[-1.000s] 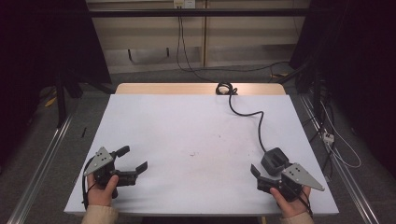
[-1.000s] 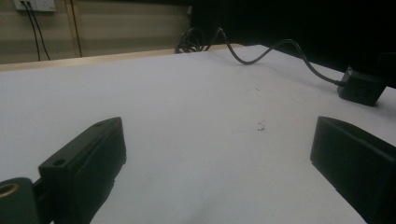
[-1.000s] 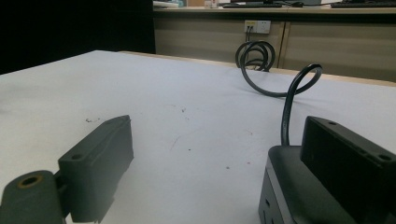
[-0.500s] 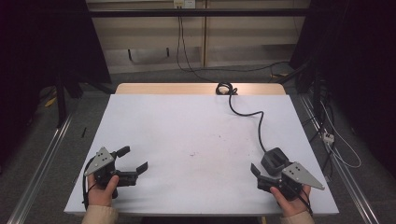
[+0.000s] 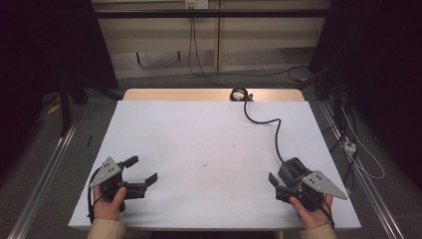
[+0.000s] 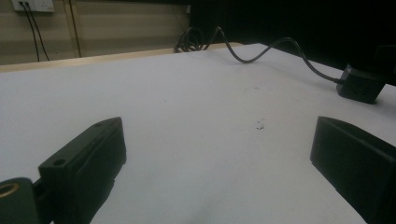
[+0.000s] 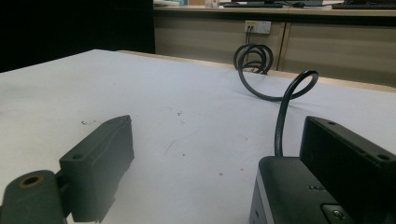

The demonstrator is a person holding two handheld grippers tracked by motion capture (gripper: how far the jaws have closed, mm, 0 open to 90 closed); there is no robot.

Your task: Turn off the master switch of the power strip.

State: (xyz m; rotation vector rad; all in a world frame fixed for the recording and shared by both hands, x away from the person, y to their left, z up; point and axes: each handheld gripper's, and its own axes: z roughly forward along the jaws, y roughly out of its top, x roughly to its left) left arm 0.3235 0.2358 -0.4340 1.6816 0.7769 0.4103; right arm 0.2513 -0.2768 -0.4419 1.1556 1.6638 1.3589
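My left gripper (image 5: 141, 169) rests at the near left of the white table (image 5: 209, 134), held by a hand, open with nothing between its jaws. In the left gripper view its fingers (image 6: 88, 161) stand wide apart over bare tabletop. At the near right, a hand holds my right gripper (image 5: 283, 178), which is open. A black box (image 7: 289, 196) with a button lies between its jaws, close against the right-hand jaw. The box (image 5: 292, 168) trails a black cable (image 5: 271, 122) to a coil (image 5: 240, 93) at the far edge.
A wooden strip (image 5: 209, 94) borders the table's far edge. Small dark specks (image 5: 205, 163) mark the table's middle. Beyond the table are a wall socket (image 7: 258, 25) and loose floor cables (image 5: 348, 144) on the right side.
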